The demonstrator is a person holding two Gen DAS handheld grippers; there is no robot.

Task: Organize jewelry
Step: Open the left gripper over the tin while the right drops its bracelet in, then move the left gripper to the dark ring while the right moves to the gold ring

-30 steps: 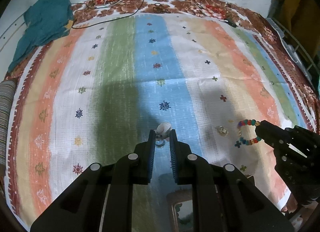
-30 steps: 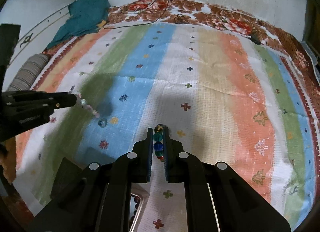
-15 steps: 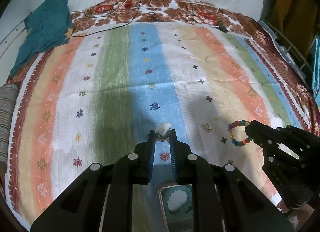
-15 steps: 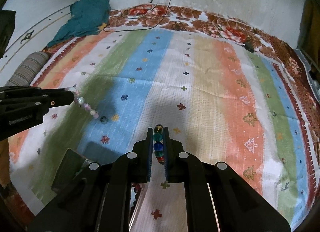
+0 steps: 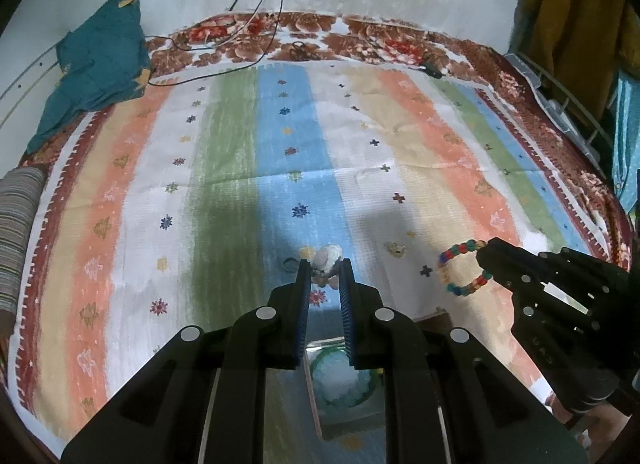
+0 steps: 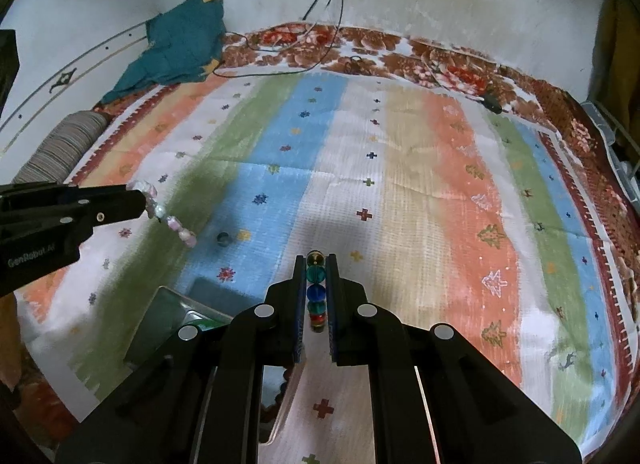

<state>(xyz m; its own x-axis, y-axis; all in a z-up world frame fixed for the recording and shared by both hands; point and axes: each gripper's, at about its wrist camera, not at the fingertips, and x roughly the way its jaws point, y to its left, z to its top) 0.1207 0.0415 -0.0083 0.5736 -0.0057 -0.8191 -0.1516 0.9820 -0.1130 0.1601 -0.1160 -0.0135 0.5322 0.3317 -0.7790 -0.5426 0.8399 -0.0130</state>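
Note:
My left gripper (image 5: 323, 264) is shut on a pale pink and white bead bracelet (image 5: 328, 255); in the right wrist view the bracelet (image 6: 170, 220) hangs from its tip (image 6: 140, 200). My right gripper (image 6: 316, 260) is shut on a multicoloured bead bracelet (image 6: 317, 292); the left wrist view shows that bracelet (image 5: 464, 268) as a loop at the gripper's tip (image 5: 484, 254). Both are held above a striped blanket (image 5: 240, 168). A wooden jewelry box (image 5: 340, 384) with a green lining lies below the left gripper. A small dark ring (image 6: 223, 239) and a small gold piece (image 5: 396, 249) lie on the blanket.
A teal cloth (image 5: 96, 68) lies at the far left corner. Black cables (image 5: 224, 60) run along the far edge. A striped bolster (image 5: 16, 240) is at the left edge. A wire rack (image 5: 560, 100) stands at the right. The box's open lid (image 6: 176, 320) shows in the right wrist view.
Both grippers have risen and pulled back with their bracelets, so more of the blanket and wall shows. The box has come further into view under the left gripper.

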